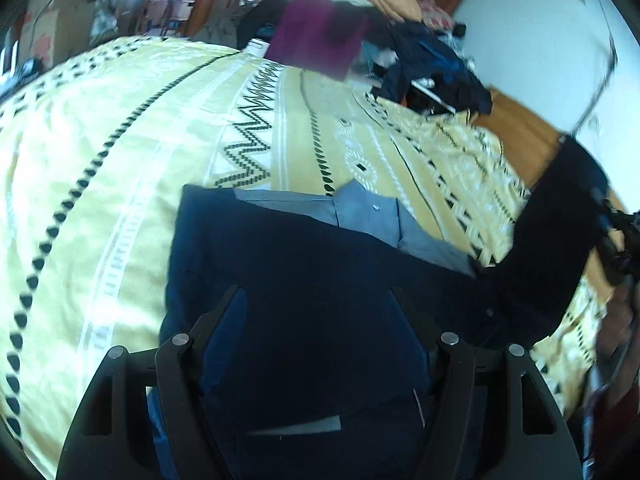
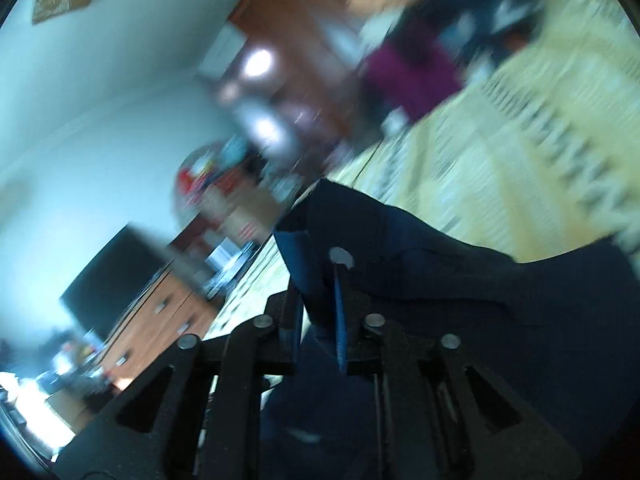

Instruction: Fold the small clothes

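Both views show strong fisheye distortion: straight lines bow outward and a black vignette fills the corners. Lighting is soft, bluish daylight with no hard shadows. In the left wrist view, the yellow bedspread (image 1: 120, 168) is bright and fairly sharp at centre; the far clutter and right edge are smeared. The navy garment (image 1: 304, 280) reads nearly black, with little detail. The right wrist view carries heavy motion blur throughout; 2 blown-out white highlights (image 2: 258, 62) glare near the top centre.
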`<state>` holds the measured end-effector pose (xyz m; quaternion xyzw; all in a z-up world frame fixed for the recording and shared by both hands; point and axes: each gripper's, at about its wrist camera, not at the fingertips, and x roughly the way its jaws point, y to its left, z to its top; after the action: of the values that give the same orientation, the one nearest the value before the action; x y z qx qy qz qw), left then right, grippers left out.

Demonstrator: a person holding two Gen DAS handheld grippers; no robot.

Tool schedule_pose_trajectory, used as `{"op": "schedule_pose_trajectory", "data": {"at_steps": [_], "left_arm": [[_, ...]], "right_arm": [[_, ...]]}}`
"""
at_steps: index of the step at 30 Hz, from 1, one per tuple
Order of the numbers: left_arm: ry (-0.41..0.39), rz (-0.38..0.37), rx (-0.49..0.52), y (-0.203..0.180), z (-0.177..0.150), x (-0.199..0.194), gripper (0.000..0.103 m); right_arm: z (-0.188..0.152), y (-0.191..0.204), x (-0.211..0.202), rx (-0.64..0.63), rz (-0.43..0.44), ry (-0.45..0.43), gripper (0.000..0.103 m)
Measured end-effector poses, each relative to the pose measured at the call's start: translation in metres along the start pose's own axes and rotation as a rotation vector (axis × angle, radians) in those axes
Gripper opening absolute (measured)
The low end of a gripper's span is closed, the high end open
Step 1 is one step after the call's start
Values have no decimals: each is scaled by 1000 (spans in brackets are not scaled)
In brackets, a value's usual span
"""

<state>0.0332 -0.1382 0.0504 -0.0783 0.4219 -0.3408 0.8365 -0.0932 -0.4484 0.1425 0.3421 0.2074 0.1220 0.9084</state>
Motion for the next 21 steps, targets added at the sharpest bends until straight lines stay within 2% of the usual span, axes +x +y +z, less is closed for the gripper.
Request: {"op": "schedule_pose_trajectory", "data": {"at_steps": [1, 2, 4, 6, 11, 14, 17, 21], "left_arm": [[2, -12, -33, 8, -3, -2, 73], [11, -22, -60, 14, -7, -2, 73], [38, -34, -99, 25, -15, -1, 73], [64, -48, -120, 31, -23, 0, 73], [116, -134, -129, 23, -35, 18, 73], [119, -182, -166, 15, -36, 34, 73], [135, -134, -177, 7, -32, 55, 73], [154, -91, -194, 3, -27, 77, 72]], "right_arm": [[-15, 2, 27, 9, 15, 65, 36], [-34, 1, 53, 24, -8, 145, 41], [-60, -5, 61, 72, -47, 194, 41], [-73, -11, 42, 90, -55, 173, 42], [-86, -35, -11, 73, -206, 161, 46], [-87, -55, -41, 101, -265, 153, 54], [-95, -77, -62, 147, -308, 147, 57], [-106, -93, -67, 201, -322, 154, 57]]}}
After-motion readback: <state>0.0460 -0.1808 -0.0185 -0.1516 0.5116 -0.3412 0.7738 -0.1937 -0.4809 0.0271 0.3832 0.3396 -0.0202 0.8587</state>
